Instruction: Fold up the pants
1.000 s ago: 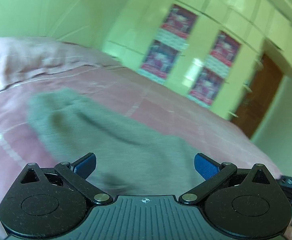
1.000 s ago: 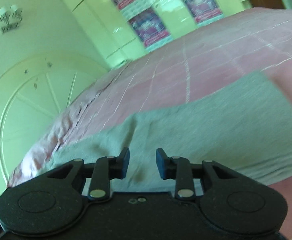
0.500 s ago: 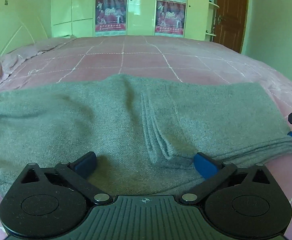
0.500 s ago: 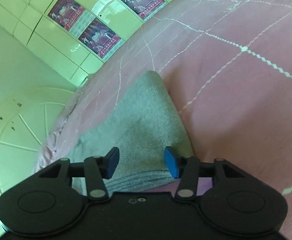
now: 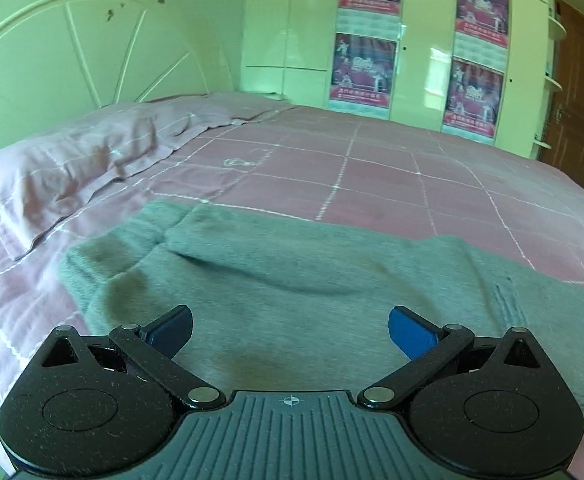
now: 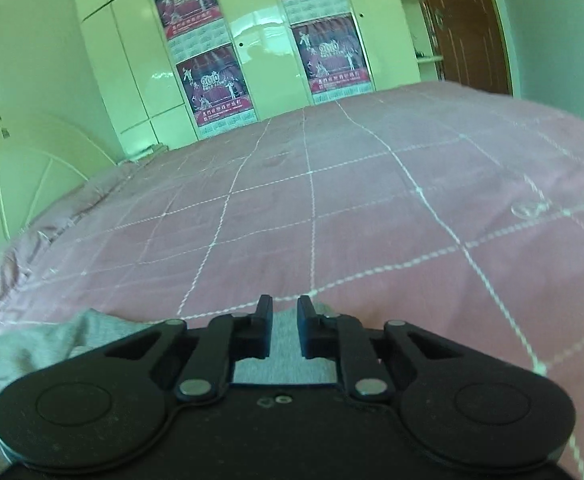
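Observation:
Grey pants (image 5: pixel 292 280) lie flat across the near side of a pink checked bed (image 5: pixel 392 168). In the left wrist view my left gripper (image 5: pixel 289 330) is wide open and empty, just above the grey cloth. In the right wrist view my right gripper (image 6: pixel 284 318) has its jaws closed to a narrow gap, with a strip of the grey pants (image 6: pixel 285 348) between them at the cloth's edge. More grey cloth (image 6: pixel 31 340) shows at the lower left of that view.
A pink pillow (image 5: pixel 63 172) lies at the head of the bed on the left, below a white headboard (image 5: pixel 71 48). White wardrobes with red posters (image 6: pixel 211 80) stand beyond the bed. A brown door (image 5: pixel 572 100) is at the far right.
My left gripper has swung left toward the pillow end of the pants and stays open. My right gripper has narrowed from open onto the edge of the grey cloth and now faces the wardrobes.

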A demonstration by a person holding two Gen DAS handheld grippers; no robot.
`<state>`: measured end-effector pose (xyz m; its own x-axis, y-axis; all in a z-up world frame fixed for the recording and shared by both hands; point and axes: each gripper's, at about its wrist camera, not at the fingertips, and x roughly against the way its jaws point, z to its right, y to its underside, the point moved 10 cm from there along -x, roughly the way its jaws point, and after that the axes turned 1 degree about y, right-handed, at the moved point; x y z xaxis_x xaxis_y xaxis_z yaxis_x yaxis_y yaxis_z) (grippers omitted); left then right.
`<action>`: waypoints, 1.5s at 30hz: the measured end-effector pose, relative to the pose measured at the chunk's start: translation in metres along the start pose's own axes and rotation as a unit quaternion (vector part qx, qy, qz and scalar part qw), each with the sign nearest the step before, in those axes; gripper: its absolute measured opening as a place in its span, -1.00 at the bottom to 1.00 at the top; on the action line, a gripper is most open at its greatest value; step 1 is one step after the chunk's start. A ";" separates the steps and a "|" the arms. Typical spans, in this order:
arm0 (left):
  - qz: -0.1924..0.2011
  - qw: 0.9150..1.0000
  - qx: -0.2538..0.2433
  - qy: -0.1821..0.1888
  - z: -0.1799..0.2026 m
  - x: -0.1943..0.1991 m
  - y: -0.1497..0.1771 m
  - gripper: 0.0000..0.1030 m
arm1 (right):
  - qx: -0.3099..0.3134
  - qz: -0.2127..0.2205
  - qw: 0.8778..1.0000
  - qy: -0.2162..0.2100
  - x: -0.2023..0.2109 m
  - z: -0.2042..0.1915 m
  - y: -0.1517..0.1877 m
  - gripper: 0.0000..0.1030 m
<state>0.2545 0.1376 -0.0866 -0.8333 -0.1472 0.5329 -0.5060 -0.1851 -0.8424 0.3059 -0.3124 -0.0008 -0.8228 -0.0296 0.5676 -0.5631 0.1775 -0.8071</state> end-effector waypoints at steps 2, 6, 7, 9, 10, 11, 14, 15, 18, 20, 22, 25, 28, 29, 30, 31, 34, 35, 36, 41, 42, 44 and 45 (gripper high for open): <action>-0.004 1.000 0.001 0.004 -0.005 -0.004 0.004 1.00 | 0.014 -0.064 0.997 0.028 -0.032 0.004 0.020 -0.91; -0.003 1.000 -0.003 0.009 -0.004 -0.004 0.011 1.00 | -0.014 -0.047 0.999 0.008 -0.018 0.001 0.014 -0.81; -0.001 1.000 0.000 0.010 -0.005 0.000 0.014 1.00 | -0.026 -0.024 0.999 -0.013 -0.004 -0.004 0.010 -0.80; 0.004 1.000 0.014 0.012 -0.008 0.005 0.020 1.00 | -0.012 0.003 0.999 -0.041 0.017 -0.017 0.014 -0.75; 0.007 1.000 0.018 0.014 -0.007 0.005 0.022 1.00 | 0.001 0.009 0.998 -0.056 0.024 -0.027 0.022 -0.73; 0.007 1.000 0.019 0.017 -0.005 0.005 0.025 1.00 | 0.023 -0.007 0.996 -0.081 0.025 -0.041 0.037 -0.69; -0.001 1.000 -0.001 0.018 0.002 0.007 0.029 1.00 | 0.080 -0.056 0.993 -0.068 0.018 -0.061 0.081 -0.67; 0.000 1.000 -0.003 0.023 0.003 0.010 0.027 1.00 | 0.076 -0.052 0.994 -0.064 0.024 -0.064 0.080 -0.66; 0.027 0.999 0.009 0.023 -0.011 0.030 0.017 1.00 | 0.030 -0.031 0.994 -0.097 0.047 -0.068 0.072 -0.64; 0.036 0.999 0.037 0.012 -0.034 0.043 0.016 1.00 | 0.039 -0.013 0.994 -0.099 0.064 -0.071 0.071 -0.60; 0.038 0.997 0.068 0.006 -0.057 0.049 0.021 1.00 | 0.035 -0.005 0.993 -0.111 0.077 -0.072 0.075 -0.60; 0.007 0.993 0.113 0.012 -0.086 0.033 0.035 1.00 | 0.032 -0.014 0.993 -0.112 0.081 -0.071 0.084 -0.58; -0.007 0.982 0.185 0.040 -0.112 0.008 0.039 1.00 | 0.040 -0.023 0.993 -0.106 0.082 -0.076 0.089 -0.57; -0.010 0.976 0.210 0.055 -0.118 -0.001 0.039 1.00 | 0.041 -0.023 0.993 -0.105 0.084 -0.077 0.089 -0.56; -0.008 0.970 0.234 0.070 -0.123 -0.007 0.037 1.00 | 0.041 -0.023 0.994 -0.104 0.084 -0.078 0.088 -0.55; -0.004 0.963 0.257 0.084 -0.128 -0.013 0.035 1.00 | 0.043 -0.022 0.994 -0.101 0.084 -0.078 0.086 -0.54; 0.003 0.937 0.320 0.138 -0.136 -0.031 0.032 1.00 | 0.048 -0.021 0.994 -0.096 0.083 -0.084 0.087 -0.54; 0.004 0.931 0.332 0.149 -0.137 -0.036 0.031 1.00 | 0.051 -0.021 0.994 -0.099 0.083 -0.088 0.088 -0.53; 0.006 0.926 0.343 0.156 -0.140 -0.041 0.030 1.00 | 0.056 -0.024 0.993 -0.103 0.082 -0.094 0.090 -0.53; 0.012 0.915 0.364 0.173 -0.147 -0.071 0.023 1.00 | 0.049 -0.035 0.992 -0.112 0.073 -0.116 0.094 -0.52; 0.014 0.914 0.364 0.177 -0.147 -0.074 0.023 1.00 | 0.052 -0.032 0.992 -0.111 0.073 -0.121 0.092 -0.52; 0.019 0.917 0.354 0.181 -0.147 -0.078 0.022 1.00 | 0.072 -0.030 0.989 -0.124 0.073 -0.140 0.090 -0.52; 0.021 0.919 0.349 0.182 -0.145 -0.081 0.021 1.00 | 0.080 -0.031 0.988 -0.132 0.073 -0.150 0.090 -0.51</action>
<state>0.2786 0.2869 -0.1589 -0.9323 0.1429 0.3323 -0.3115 -0.7842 -0.5367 0.2067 -0.1506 -0.0071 -0.7662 -0.2941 0.5713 -0.6001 0.0096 -0.7999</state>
